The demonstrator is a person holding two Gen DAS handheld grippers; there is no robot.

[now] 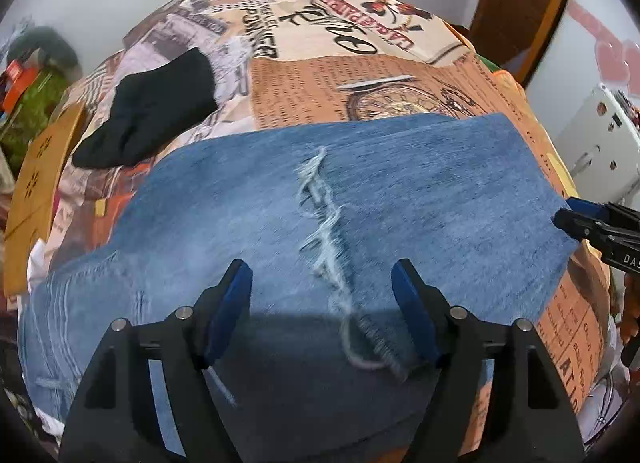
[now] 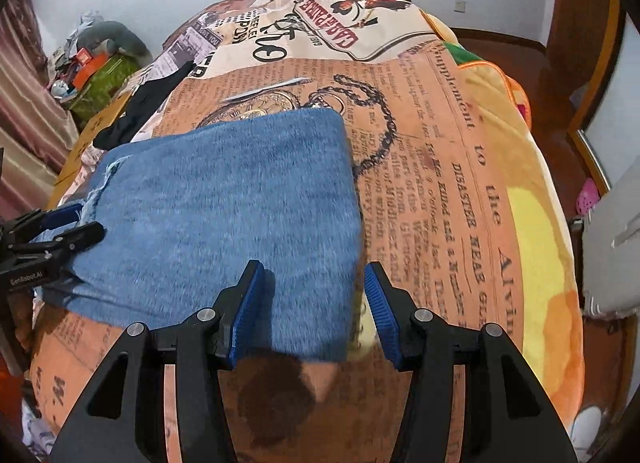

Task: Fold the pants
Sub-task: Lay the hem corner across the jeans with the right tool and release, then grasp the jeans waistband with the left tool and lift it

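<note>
So from my end, the biggest thing in both views is the bed with that newspaper-print blanket (image 2: 460,191) spread over it, all old headlines, a pocket watch drawing and a chain. Lying flat on it are the jeans (image 1: 400,191), blue denim, folded into a rough rectangle, with a frayed rip (image 1: 324,231) running down the cloth in the left wrist view. In the right wrist view the same jeans (image 2: 224,199) sit left of centre, their right edge straight and their near corner reaching down between my right claw's fingers.

Up and to the left of the jeans there's a black sock (image 1: 148,119), lying apart from them on the blanket.

Left claw (image 1: 322,283): jaws fairly wide, hovering over the ripped part of the denim, nothing pinched, a shadow on the cloth below it. From the right camera I can see it (image 2: 80,225) at the left edge of the jeans, by the frayed bit.

Right claw (image 2: 314,283): jaws about half spread, the right edge of the jeans lies under the gap, pads not pressing on anything as far as I can tell. In the left view it (image 1: 568,215) pokes in at the far right corner of the denim
</note>
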